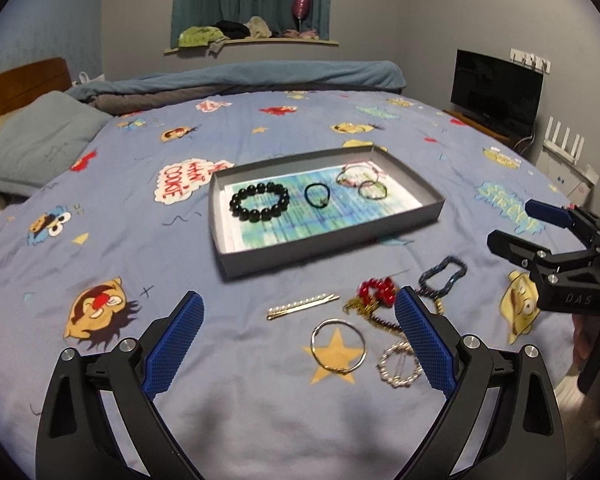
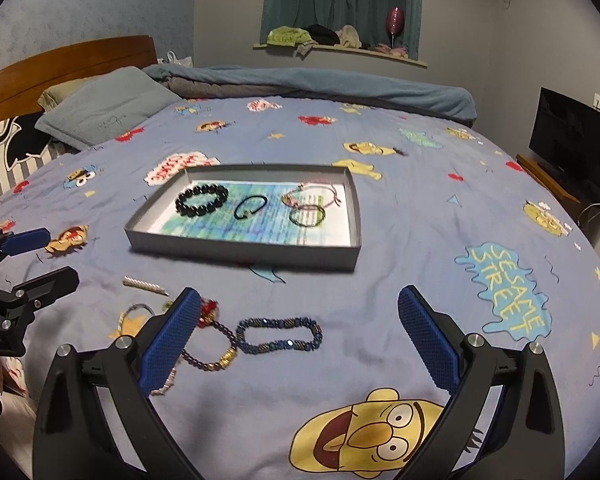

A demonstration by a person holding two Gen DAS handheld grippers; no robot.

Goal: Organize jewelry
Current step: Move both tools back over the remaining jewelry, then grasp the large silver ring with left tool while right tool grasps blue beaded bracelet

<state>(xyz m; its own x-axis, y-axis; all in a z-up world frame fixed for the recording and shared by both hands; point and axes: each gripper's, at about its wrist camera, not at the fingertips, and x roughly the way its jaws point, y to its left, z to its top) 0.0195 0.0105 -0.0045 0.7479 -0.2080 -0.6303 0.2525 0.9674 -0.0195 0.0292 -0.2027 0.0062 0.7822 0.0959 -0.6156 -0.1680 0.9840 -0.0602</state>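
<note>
Jewelry partly sorted: black bead bracelet [image 1: 260,202], hair tie [image 1: 317,195] and two thin bracelets already inside tray [image 1: 332,248] on bed. Left outside, near tray: hairpin [image 1: 302,306], silver hoop [image 1: 338,346], red beads [image 1: 376,290], blue bracelet [image 2: 279,335]. Left gripper [image 1: 300,344] and right gripper [image 2: 300,344] both wide-jawed, holding nothing.

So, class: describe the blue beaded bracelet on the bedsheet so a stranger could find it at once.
Start at the shallow grey cardboard tray on the cartoon-print bedsheet. Nearer the camera lies a blue beaded bracelet, squashed into a long flat loop; its neighbours are red, purple or gold.
</note>
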